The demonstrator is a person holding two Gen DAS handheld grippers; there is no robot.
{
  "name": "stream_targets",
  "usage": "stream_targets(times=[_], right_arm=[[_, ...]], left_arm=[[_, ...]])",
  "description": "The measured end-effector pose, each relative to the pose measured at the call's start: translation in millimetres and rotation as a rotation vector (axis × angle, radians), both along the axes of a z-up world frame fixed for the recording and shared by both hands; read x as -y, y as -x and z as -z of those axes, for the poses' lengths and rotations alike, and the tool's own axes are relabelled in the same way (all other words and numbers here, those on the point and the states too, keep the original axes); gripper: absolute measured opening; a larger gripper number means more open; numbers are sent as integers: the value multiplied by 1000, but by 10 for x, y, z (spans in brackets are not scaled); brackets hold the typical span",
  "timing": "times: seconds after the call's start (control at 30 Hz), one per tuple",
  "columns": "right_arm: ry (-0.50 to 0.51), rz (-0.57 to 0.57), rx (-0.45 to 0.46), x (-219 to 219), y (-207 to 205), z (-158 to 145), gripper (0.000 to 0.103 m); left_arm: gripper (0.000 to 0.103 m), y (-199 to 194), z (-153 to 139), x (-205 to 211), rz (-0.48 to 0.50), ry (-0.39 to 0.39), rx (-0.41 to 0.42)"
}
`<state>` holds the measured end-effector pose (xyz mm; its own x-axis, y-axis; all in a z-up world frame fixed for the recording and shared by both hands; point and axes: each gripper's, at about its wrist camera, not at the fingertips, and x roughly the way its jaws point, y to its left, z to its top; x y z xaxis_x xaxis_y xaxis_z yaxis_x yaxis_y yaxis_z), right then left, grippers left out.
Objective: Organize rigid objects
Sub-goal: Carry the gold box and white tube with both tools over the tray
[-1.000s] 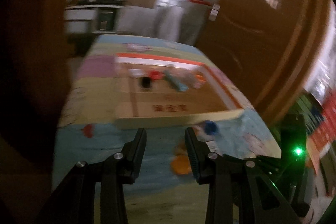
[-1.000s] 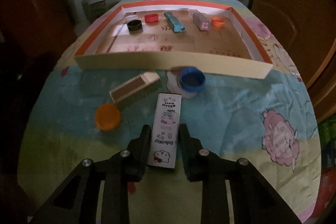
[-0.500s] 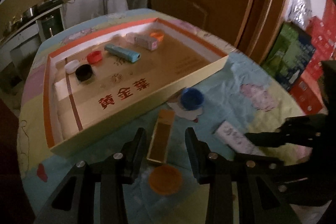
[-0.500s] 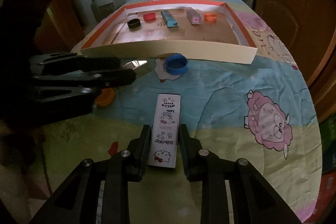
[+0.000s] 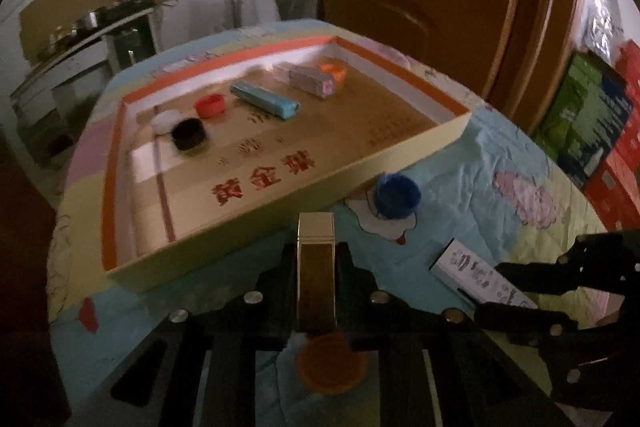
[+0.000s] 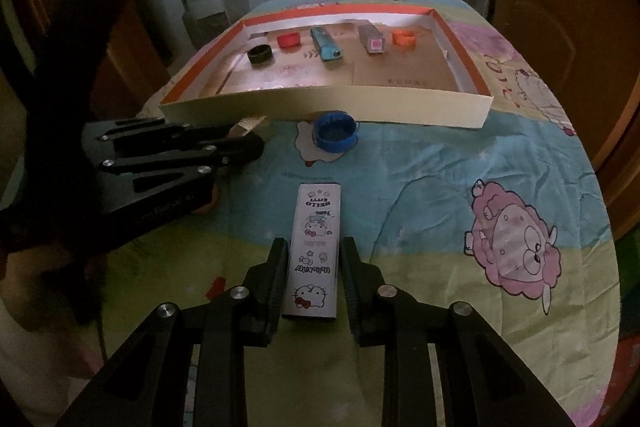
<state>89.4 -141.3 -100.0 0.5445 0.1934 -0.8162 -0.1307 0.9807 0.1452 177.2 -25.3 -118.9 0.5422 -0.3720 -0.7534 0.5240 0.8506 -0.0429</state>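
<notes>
Holding two boxes at once, I judge I'm at the pick-up stage: my left gripper (image 5: 316, 267) is clamped on the brown box (image 5: 316, 267), and my right gripper (image 6: 314, 275) has its fingers against both sides of the white box (image 6: 316, 251), which lies flat on the desk (image 6: 420, 179); whether that grip is tight I can't quite tell. The tray (image 6: 332, 103) sits just beyond, already carrying a row of caps and small boxes along its far wall, so the near half of its floor looks free for these two. Next I'd lift each box high enough to clear the tray's near wall, carry it forward and set it down in that bare stretch. The brown box's tip is close to that wall, so it needs height before any forward travel. A blue cap (image 6: 335, 131) stands just beside the wall, between my two paths, and an orange cap (image 5: 331, 363) lies under the left gripper; both are easy to knock. The grippers are near each other, so I'd move one at a time.
</notes>
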Motion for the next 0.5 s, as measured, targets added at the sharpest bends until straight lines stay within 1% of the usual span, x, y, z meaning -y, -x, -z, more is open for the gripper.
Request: stream_targets(times=[0.13,0.27,0.4,0.5], right_arm=[[-9,7,16,29,4,-57,26],[-10,9,33,34,5,-126,26],[-13,9,45,31,23,-172,26],[-17,10,58,50,44,-222,26]], left_arm=[[18,52,-136,-92,-45,63,-19],[18,124,-276,-90,-67,69,6],[18,205,-412,-142,-82,104,13],[18,252,-488,-148,-91,115,27]])
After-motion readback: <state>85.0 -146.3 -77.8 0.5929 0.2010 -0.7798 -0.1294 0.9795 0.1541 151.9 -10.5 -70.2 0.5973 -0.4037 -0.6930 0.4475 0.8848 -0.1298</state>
